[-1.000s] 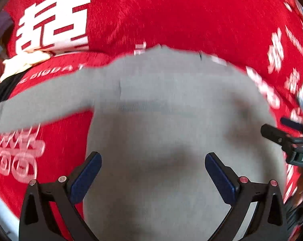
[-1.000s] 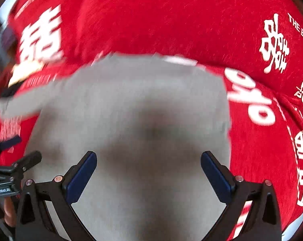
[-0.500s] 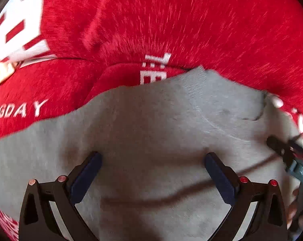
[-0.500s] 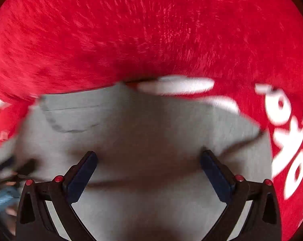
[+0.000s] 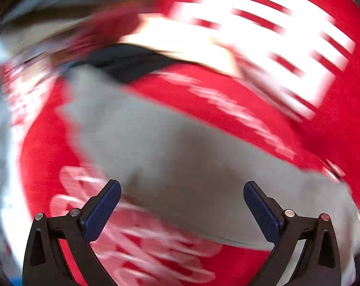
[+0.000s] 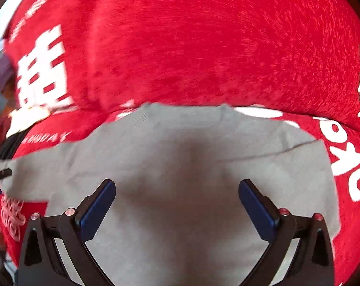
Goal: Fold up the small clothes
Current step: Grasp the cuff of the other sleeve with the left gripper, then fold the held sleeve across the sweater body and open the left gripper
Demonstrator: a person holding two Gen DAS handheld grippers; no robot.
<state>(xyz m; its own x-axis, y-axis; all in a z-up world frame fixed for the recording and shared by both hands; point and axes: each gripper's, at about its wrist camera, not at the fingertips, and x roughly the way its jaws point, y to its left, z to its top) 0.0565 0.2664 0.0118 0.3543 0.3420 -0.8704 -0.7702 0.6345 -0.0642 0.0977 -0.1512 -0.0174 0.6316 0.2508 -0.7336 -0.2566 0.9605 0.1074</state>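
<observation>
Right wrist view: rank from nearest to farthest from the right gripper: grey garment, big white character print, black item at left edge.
1. grey garment, directly under the open jaws of the right gripper.
2. black item, far left.
3. big white character print, upper left, beyond it.

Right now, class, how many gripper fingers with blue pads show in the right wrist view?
2. One finger stands left and one finger right, apart, both over the grey garment. None looks hidden.
</observation>
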